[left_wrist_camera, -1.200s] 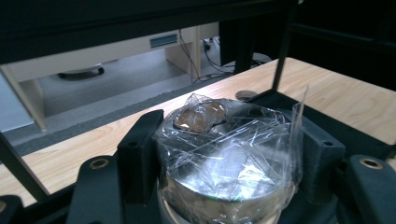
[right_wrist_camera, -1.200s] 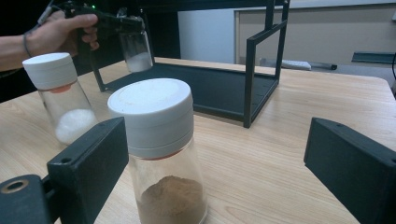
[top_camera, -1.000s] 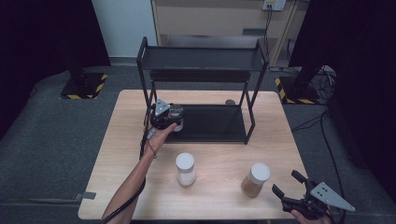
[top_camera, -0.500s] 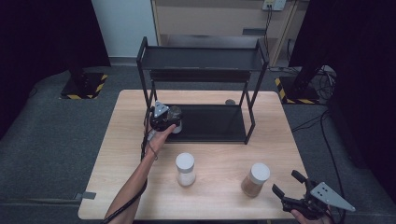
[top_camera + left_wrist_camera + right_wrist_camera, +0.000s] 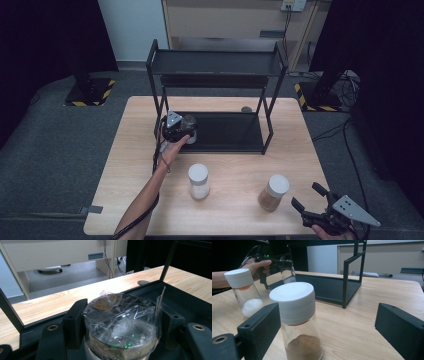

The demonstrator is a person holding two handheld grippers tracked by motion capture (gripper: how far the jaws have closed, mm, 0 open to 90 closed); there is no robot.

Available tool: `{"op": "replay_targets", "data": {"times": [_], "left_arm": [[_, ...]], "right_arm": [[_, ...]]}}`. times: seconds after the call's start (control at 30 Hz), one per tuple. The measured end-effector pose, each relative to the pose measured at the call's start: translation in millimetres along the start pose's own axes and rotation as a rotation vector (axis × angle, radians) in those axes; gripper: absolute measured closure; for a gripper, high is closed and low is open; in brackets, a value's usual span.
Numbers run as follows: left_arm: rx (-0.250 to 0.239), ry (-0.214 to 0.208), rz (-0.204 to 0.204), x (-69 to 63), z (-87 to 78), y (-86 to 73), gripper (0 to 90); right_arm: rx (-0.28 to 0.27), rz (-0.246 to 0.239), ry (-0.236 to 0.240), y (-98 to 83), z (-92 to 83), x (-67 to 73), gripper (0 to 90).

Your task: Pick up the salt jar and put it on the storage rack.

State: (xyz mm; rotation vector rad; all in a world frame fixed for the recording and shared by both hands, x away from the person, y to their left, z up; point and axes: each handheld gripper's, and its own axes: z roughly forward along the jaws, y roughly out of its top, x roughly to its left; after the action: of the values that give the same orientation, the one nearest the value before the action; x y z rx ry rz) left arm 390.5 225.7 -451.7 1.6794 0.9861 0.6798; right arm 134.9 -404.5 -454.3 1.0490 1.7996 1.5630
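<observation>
The work in hand looks like stocking the black metal two-tier shelf rack [image 5: 218, 80] that stands on the light wooden table [image 5: 125, 165], and by my reading it is about a third of the way along. The left gripper [image 5: 176, 129] is clenched on a clear jar with crinkled plastic wrap over its top [image 5: 120, 322], a jaw pressed against either side of it, and holds it at the left front edge of the rack's lower tray; from these views I cannot tell whether the jar's base already rests on the tray or hangs just above it. Setting it down and letting go is the step that seems to be under way. Two more jars stand on the table in front of the rack, well apart from each other: a clear jar with a white lid and white powder inside [image 5: 198, 181], and a clear jar with a white lid and brown powder inside [image 5: 273, 192]. The right gripper [image 5: 311, 198] waits in front of the rack near the table's front edge, its jaws spread wide and released, with the brown-powder jar just ahead of them and nothing gripped. Both of those jars appear untouched, so they are likely what remains to be moved.
</observation>
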Motion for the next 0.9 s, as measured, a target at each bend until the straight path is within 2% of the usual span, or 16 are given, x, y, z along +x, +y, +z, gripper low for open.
{"op": "replay_targets", "data": {"times": [0.3, 0.4, 0.47, 0.63, 0.8, 0.9], "left_arm": [[-0.002, 0.0, 0.0, -0.5, -0.4, -0.2, 31.6], [0.005, 0.001, -0.001, -0.4, -0.7, 2.2, 27.9], [0.003, 0.005, -0.002, -1.1, -1.1, 4.0, 19.7], [0.002, -0.002, -0.019, 1.7, -2.5, 11.1, 9.6], [-0.015, -0.03, -0.002, 5.9, -8.1, 22.5, 7.0], [-0.021, -0.038, -0.01, 6.6, -9.9, 26.3, 5.0]], "right_arm": [[0.001, 0.0, 0.002, 0.3, 0.1, 0.3, 6.9], [0.0, 0.0, 0.003, 0.3, -0.1, 0.2, 6.9], [0.0, 0.0, 0.002, 0.3, 0.0, 0.3, 6.9], [-0.001, -0.004, 0.002, 0.3, 0.0, 0.5, 6.9], [-0.001, -0.006, 0.003, 0.3, 0.1, 0.6, 6.9], [-0.001, -0.005, 0.003, 0.4, 0.1, 0.6, 6.9]]}}
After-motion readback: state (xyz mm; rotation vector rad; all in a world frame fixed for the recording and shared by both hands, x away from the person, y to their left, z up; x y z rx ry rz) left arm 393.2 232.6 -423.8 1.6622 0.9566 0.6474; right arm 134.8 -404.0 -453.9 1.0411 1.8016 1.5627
